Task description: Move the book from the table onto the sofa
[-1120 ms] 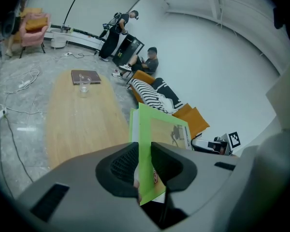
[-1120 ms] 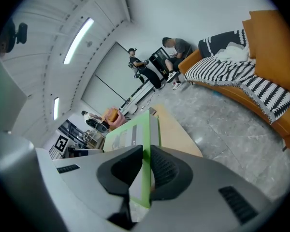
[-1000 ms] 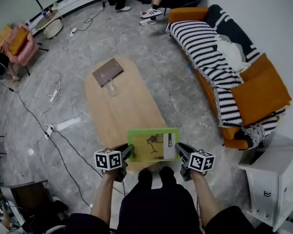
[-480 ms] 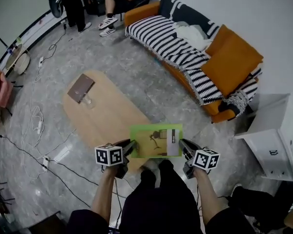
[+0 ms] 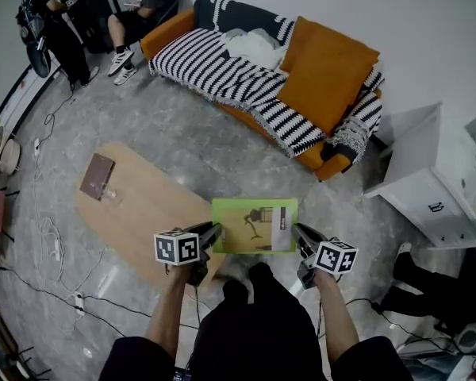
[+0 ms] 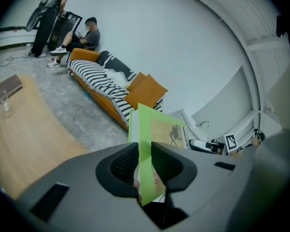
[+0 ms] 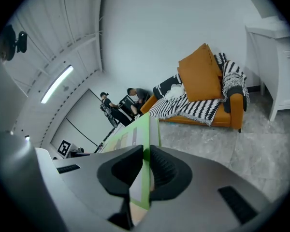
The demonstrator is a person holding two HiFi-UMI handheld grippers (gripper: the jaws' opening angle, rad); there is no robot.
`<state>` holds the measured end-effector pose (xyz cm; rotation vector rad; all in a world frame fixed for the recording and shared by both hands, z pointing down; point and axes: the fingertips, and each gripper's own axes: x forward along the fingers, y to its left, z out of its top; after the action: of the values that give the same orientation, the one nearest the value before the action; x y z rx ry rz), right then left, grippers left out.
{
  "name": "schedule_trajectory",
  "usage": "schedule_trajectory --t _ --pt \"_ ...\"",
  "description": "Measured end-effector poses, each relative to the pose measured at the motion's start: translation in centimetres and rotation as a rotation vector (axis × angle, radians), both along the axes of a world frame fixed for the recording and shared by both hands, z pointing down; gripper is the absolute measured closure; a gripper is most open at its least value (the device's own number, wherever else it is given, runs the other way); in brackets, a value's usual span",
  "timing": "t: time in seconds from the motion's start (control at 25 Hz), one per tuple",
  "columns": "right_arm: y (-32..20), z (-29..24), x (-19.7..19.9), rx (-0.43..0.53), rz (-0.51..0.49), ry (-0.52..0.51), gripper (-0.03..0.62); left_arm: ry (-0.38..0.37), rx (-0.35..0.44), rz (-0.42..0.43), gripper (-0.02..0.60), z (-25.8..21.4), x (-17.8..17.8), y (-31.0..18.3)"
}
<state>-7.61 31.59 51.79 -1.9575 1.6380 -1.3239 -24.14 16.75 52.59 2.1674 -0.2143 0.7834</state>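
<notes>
Book (image 5: 255, 225), a thin flat rectangle with a glossy green cover, hung clear of the pale wooden desk (image 5: 135, 213), held level in front of the person. Left gripper (image 5: 211, 235) had its ribbed fingers (image 6: 123, 164) pinched on the edge at 9 o'clock, right gripper (image 5: 297, 235) likewise at 3 o'clock. Lift looked done; carrying to the soft, stripe-draped orange sofa (image 5: 325, 70) at 12 o'clock and setting down remained

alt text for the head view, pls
A person holds a green book level between the left tongs and right tongs, past the end of a wooden table. An orange sofa with a striped throw stands ahead.
</notes>
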Motion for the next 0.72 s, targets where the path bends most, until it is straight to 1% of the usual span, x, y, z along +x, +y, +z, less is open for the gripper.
schedule_trajectory --t 0.16,0.28,0.36,0.52,0.72 --pt "0.5 0.2 4.4 0.014 0.014 -0.008 0.534 -0.008 -0.001 0.012 0.488 0.0 4.6 0.4" --pt "0.4 0.4 9.1 0.027 0.016 -0.017 0.534 -0.013 0.006 0.012 0.488 -0.3 9.2 0.1" --pt "0.3 0.2 11.3 0.037 0.016 -0.020 0.534 -0.010 0.012 0.015 0.488 -0.6 11.5 0.0" --pt "-0.3 -0.5 13.6 0.051 0.023 -0.016 0.534 -0.004 0.019 0.021 0.489 -1.3 14.0 -0.6" --pt "-1.4 -0.5 15.9 0.063 0.030 -0.009 0.534 -0.003 0.014 0.029 0.488 -1.1 16.0 -1.7"
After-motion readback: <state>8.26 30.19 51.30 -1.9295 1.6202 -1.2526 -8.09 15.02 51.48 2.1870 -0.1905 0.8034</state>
